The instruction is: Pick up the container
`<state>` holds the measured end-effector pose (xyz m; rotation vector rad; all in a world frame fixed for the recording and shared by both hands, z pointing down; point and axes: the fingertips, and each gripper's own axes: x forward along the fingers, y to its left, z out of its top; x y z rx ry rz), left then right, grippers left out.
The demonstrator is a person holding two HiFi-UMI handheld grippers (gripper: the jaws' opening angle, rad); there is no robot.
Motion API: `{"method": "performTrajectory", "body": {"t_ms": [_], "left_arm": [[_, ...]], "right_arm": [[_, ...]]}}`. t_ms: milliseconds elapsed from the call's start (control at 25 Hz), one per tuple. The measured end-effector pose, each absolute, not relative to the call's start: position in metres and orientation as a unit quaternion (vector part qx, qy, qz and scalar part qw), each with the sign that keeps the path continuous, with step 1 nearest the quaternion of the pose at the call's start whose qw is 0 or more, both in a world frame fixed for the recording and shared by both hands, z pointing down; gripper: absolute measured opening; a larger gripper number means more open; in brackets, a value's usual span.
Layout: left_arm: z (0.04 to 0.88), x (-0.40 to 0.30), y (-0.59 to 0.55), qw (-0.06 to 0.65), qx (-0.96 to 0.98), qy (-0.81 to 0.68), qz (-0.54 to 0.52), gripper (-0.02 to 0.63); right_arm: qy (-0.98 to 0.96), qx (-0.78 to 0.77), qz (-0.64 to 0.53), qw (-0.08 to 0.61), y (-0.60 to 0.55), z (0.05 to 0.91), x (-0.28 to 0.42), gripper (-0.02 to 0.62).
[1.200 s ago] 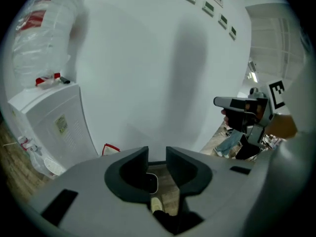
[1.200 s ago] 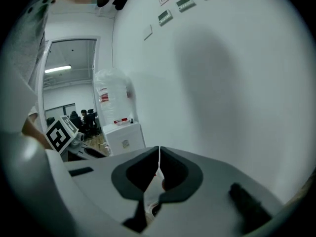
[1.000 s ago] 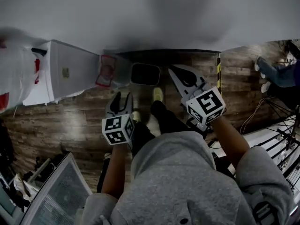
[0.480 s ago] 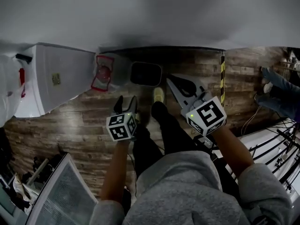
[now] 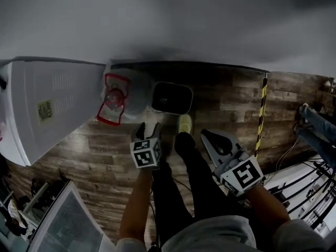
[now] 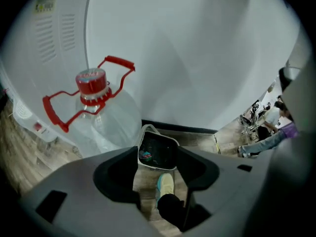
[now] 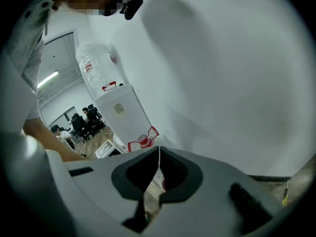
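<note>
The container is a big clear water jug (image 5: 119, 94) with a red cap and a red carrying handle. It stands on the wood floor against the white wall, also seen in the left gripper view as the jug (image 6: 101, 115) and small in the right gripper view as the jug (image 7: 143, 141). My left gripper (image 5: 148, 128) hangs a little short of it and to its right, jaws open and nothing between them (image 6: 159, 154). My right gripper (image 5: 209, 138) is further right and lower, jaws shut with the tips touching (image 7: 159, 150) and empty.
A white water dispenser (image 5: 50, 106) stands left of the jug, with a bottle on top (image 7: 98, 65). A small grey bin (image 5: 185, 88) with rubbish sits right of the jug by the wall. My shoe (image 5: 184, 123) is just before it. Cables and stands crowd the right edge (image 5: 310, 177).
The head view has swung forward and left, so the jug, bin and dispenser look larger and nearer. My left gripper has come closer to the jug; my right gripper has sunk lower in the picture.
</note>
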<state>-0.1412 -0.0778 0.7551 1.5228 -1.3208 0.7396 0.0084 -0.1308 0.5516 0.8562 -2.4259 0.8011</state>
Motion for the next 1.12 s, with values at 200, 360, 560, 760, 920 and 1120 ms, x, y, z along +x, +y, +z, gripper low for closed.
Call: {"method": "performTrajectory", "body": {"t_ms": [200,360,560,760,920,1120], "left_arm": [[0.839,-0.146,-0.083,0.514,0.594,-0.549,0.285,0.232],[0.894,-0.151,-0.087,0.525,0.569,-0.564,0.287,0.232],[0.947,-0.155,-0.095,0.527,0.556,-0.564,0.309,0.238],[0.958,-0.149,-0.104,0.520,0.561,-0.558,0.322,0.236],[0.947,-0.133,-0.102,0.504,0.587,-0.532,0.345,0.235],[0.943,-0.104,-0.112,0.452,0.636,-0.470,0.412,0.213]], "right_arm": [[-0.857,0.307,0.332,0.248,-0.108,0.615,0.017,0.026],[-0.847,0.307,0.351,0.254,-0.091,0.645,0.023,0.026],[-0.836,0.314,0.365,0.262,-0.078,0.673,0.036,0.026],[-0.818,0.339,0.382,0.264,-0.078,0.685,0.049,0.026],[-0.758,0.384,0.406,0.337,-0.080,0.722,0.062,0.026],[-0.662,0.416,0.485,0.392,-0.069,0.768,0.075,0.026]]}}
